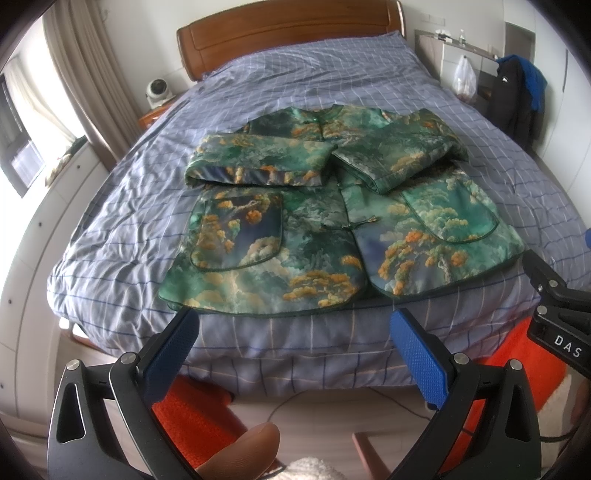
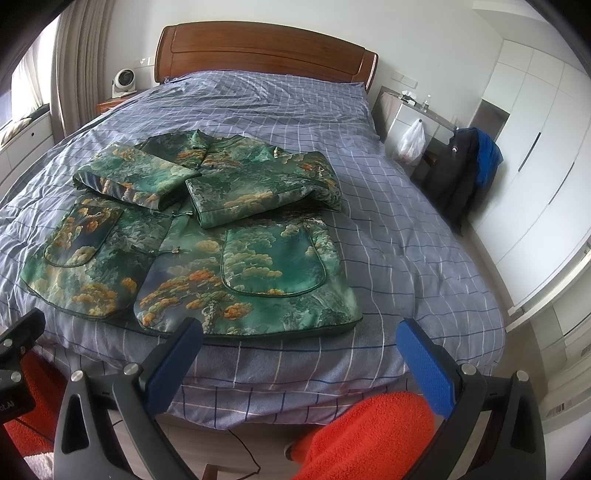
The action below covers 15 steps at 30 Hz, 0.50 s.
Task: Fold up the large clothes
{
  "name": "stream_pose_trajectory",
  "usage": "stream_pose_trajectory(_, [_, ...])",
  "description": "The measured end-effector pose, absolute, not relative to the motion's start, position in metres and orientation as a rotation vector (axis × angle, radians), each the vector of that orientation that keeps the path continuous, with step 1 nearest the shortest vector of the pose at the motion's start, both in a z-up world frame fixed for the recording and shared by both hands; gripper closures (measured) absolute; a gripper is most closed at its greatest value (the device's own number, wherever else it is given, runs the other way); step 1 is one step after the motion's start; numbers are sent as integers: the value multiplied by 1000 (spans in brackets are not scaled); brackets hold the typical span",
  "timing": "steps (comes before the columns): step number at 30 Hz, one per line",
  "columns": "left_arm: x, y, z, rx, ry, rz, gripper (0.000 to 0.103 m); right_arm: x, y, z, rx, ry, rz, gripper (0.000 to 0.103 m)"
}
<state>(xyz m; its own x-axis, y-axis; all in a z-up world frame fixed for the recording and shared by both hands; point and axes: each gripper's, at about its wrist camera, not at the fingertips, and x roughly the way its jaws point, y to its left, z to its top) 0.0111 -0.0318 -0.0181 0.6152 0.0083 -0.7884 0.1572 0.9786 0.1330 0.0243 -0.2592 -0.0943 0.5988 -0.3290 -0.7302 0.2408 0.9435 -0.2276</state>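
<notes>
Spread flat on the bed [image 1: 122, 206], near its foot edge, front side up: a green printed jacket [image 1: 295, 251], collar toward the headboard [image 1: 288, 29], both sleeves already crossed over the chest. Hem lying just inside the mattress edge, nearest the camera. Left tongs [image 1: 291, 343] hovering short of the hem, spread wide, holding nothing. Right tongs [image 2: 299, 350] likewise spread and empty, poised before the hem's right corner.

Judged next: the bottom-up fold. Best done by pinching both hem corners at once, one per side, taking front and back layers together so the padded fabric does not split apart. Then lifting evenly and carrying the hem toward the collar, keeping the edge taut and level so the sleeves stay trapped beneath. Satin-like cloth likely slippery; a deep bite safer than a fingertip nip. Worth avoiding: snagging the checked duvet cover along with the hem.

Containers: two patch pockets [image 1: 236, 229] on the jacket front, lying flat, contents not visible. A white plastic bag [image 2: 412, 142] hanging beside the bed, reddish items inside, too small to identify.
</notes>
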Motion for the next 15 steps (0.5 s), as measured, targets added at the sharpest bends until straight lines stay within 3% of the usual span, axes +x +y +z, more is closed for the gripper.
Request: stream_pose_trajectory(15, [12, -32, -18, 199, 905, -86, 0, 23, -257, -94, -135, 869, -325, 0])
